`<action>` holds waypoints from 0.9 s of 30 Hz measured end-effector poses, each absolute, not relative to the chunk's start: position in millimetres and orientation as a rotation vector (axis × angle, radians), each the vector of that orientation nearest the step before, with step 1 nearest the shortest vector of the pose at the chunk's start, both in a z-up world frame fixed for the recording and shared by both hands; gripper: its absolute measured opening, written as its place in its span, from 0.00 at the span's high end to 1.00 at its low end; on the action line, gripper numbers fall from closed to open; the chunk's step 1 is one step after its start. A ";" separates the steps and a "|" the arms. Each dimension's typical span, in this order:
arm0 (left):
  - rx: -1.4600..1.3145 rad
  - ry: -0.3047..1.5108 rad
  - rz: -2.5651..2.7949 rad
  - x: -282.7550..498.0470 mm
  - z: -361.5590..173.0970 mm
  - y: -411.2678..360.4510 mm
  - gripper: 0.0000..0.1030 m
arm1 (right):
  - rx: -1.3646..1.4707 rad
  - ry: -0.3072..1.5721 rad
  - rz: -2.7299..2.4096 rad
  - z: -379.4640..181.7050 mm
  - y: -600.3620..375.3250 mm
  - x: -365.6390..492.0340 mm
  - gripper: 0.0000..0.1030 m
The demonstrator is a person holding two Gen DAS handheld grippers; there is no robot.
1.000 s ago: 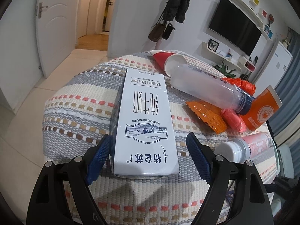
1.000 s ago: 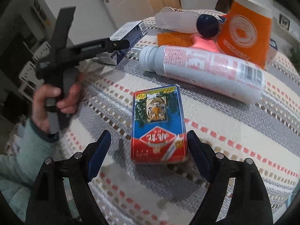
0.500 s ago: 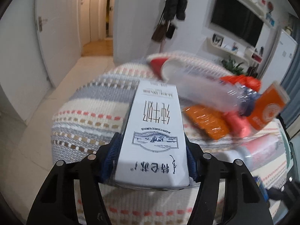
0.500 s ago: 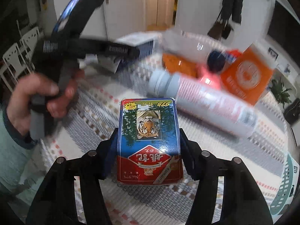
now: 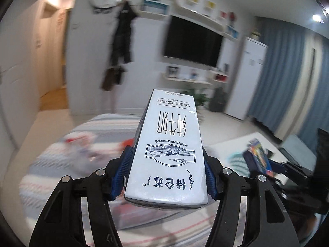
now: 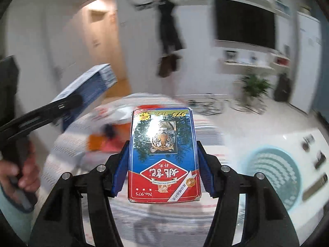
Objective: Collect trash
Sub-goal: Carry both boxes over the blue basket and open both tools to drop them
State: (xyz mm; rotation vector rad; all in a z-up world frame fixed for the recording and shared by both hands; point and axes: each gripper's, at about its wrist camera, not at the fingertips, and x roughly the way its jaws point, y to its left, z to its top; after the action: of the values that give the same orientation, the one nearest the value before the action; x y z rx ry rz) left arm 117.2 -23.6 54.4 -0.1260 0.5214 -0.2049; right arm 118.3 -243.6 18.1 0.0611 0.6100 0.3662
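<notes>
A living room forms the background: a wall-mounted TV [image 5: 193, 43], blue curtains [image 5: 287, 78] and a pale floor. Below lies a striped surface [image 5: 61, 160], blurred by motion, with red and orange litter on it that cannot be made out in detail.

Left hand-held gripper [image 5: 166, 177]: clamped on a white milk carton [image 5: 168, 150], pads pressing both long sides near its rear end. The carton's long axis runs straight forward along the fingers, projecting past them, clear of the surface.

Right hand-held gripper [image 6: 162, 173]: clamped on a blue-and-red card box [image 6: 163, 154] with a tiger print, held the same way, long axis forward, lifted off the surface.

Key relation: a light-blue slatted basket [image 6: 273, 175] sits low and to the right in the right wrist view, beside the surface. It is the probable receptacle. The right gripper is judged nearer to it; in the right wrist view the left gripper and its carton appear far on the opposite side, held by a hand [image 6: 22, 170].

Next move, as judged: swing the card box rightward and downward over the basket rim, then release. The carton must cross further and, being longer, should enter end-first.
</notes>
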 end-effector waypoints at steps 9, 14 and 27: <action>-0.074 0.633 -0.489 180.5 24.7 -181.0 0.42 | 0.213 0.694 -0.018 -35.5 -394.1 163.7 0.45; -0.063 0.748 -0.585 212.9 -23.5 -240.1 0.42 | 0.283 0.820 -0.164 -92.1 -443.3 187.3 0.45; -0.095 0.914 -0.661 234.6 -91.4 -268.3 0.29 | 0.445 0.964 -0.220 -153.7 -469.2 201.7 0.34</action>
State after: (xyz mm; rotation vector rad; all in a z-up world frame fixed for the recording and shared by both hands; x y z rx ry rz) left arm 234.6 -268.3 -91.4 -0.0947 0.9136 -0.6613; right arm 201.7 -469.2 -153.7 0.4447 0.9637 -0.2201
